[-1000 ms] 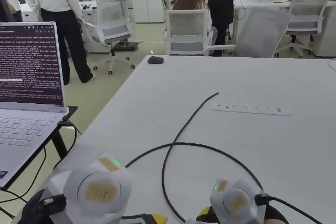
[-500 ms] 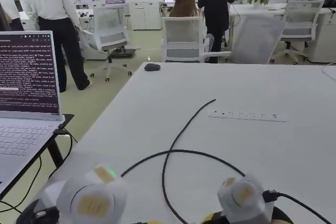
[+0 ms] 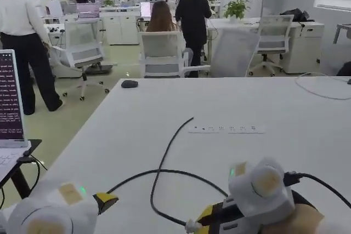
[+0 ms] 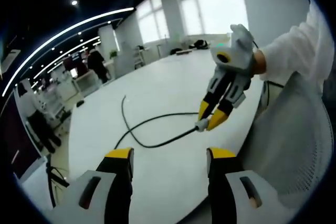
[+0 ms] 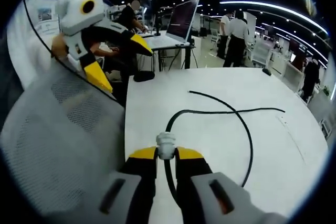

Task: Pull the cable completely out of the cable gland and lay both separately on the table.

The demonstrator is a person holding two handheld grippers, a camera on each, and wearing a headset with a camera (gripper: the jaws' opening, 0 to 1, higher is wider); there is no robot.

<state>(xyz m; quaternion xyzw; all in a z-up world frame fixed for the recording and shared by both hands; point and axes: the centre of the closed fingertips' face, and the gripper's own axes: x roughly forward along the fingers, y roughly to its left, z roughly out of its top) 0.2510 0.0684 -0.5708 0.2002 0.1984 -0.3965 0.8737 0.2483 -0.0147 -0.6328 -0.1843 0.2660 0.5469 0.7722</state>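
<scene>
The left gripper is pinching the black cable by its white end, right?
No, it's the right gripper pinching the black cable by its white end; the right gripper view shows that. The left gripper is open, holding nothing.

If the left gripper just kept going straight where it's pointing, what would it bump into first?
Probably the black cable looped on the table, just short of the cable gland held by the right gripper. Depth is hard to judge here.

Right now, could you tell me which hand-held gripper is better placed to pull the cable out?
The left hand-held gripper: it is open, empty and aimed at the cable. The right hand-held gripper is shut on the gland, so it can anchor.
</scene>
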